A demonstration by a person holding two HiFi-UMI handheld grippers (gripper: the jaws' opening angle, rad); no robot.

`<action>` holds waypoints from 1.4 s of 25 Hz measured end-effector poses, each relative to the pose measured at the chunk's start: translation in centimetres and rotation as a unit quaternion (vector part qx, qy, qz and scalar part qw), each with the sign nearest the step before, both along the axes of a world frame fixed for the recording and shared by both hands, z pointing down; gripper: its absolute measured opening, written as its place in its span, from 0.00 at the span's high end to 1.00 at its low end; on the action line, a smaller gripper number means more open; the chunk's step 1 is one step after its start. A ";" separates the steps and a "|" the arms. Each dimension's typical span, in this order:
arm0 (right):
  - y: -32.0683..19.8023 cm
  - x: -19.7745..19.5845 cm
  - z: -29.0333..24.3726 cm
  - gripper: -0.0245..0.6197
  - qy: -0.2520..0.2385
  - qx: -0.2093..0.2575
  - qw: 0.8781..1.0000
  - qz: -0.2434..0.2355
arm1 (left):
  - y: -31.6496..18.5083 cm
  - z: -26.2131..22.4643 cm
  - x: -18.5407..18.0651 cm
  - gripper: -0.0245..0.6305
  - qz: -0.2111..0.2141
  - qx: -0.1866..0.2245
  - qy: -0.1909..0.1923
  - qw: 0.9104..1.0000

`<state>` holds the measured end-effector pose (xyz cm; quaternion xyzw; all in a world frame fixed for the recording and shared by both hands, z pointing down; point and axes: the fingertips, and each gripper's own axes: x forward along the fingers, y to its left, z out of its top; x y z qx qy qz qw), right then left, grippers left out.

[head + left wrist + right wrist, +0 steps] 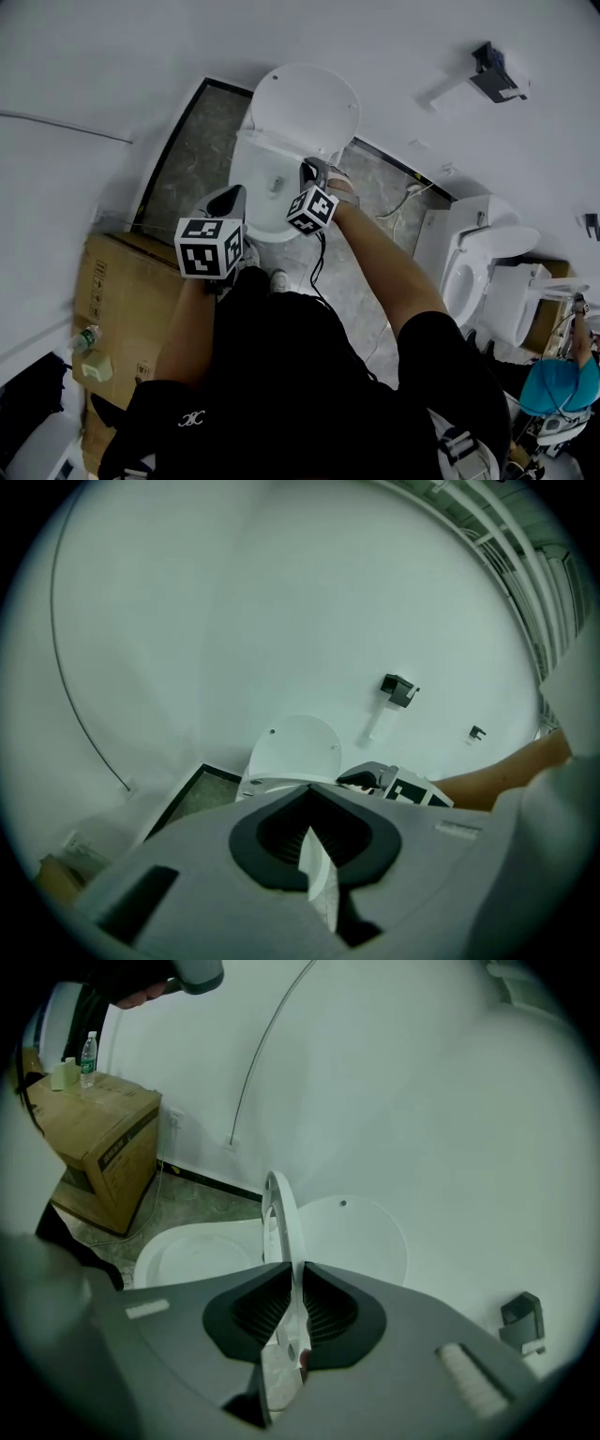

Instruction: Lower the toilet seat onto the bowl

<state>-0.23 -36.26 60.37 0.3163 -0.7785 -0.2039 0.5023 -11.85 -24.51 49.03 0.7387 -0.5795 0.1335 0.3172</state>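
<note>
1. Right gripper (292,1288) first: its jaws are clamped on the rim of the toilet seat (279,1213), which runs edge-on straight out from them.
2. That seat stands close to upright, apart from the raised lid (361,1241) by the wall. The open bowl (183,1255) lies on its other side, so I'd judge the swing goes that way and down.
3. Left gripper (314,860) hangs farther off, jaws together on nothing.
</note>
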 end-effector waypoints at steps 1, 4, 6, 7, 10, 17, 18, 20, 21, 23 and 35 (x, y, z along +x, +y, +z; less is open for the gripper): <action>0.7 0.0 0.2 0.88 0.000 -0.003 1.000 -0.002 | 0.4 0.1 0.1 0.95 -0.004 -0.001 0.000 1.000; 2.6 -0.1 0.3 0.88 -0.002 -0.014 1.000 0.000 | 2.1 0.4 0.1 0.95 -0.017 -0.006 0.002 1.000; 3.4 -0.2 0.6 0.88 -0.003 -0.014 1.000 -0.002 | 3.3 0.9 0.1 0.95 -0.027 -0.011 0.004 1.000; 3.8 -0.2 0.8 0.88 -0.003 -0.016 1.000 -0.004 | 3.9 1.2 0.0 0.95 -0.033 -0.013 0.005 0.999; 5.0 -0.4 1.5 0.88 0.002 -0.021 1.000 -0.013 | 5.6 2.1 -0.2 0.95 -0.049 -0.021 0.010 0.999; 7.7 -0.9 3.7 0.89 0.003 -0.041 0.999 -0.035 | 8.1 4.0 0.0 0.95 -0.073 -0.036 0.021 0.996; 8.2 -1.1 3.8 0.89 0.001 -0.048 0.998 -0.036 | 8.5 4.3 0.2 0.95 -0.074 -0.039 0.023 0.996; 9.2 -1.2 4.4 0.89 0.003 -0.055 0.998 -0.041 | 9.1 5.0 0.5 0.95 -0.074 -0.044 0.026 0.996; 9.7 -1.3 4.9 0.89 0.005 -0.058 0.997 -0.045 | 9.4 5.4 0.6 0.95 -0.076 -0.047 0.028 0.996; 10.7 -1.3 5.8 0.89 0.010 -0.067 0.996 -0.053 | 9.9 6.1 0.8 0.95 -0.078 -0.053 0.030 0.995; 15.6 -1.1 13.5 0.94 0.032 -0.139 0.986 -0.085 | 12.8 9.8 1.4 0.95 -0.090 -0.085 0.032 0.992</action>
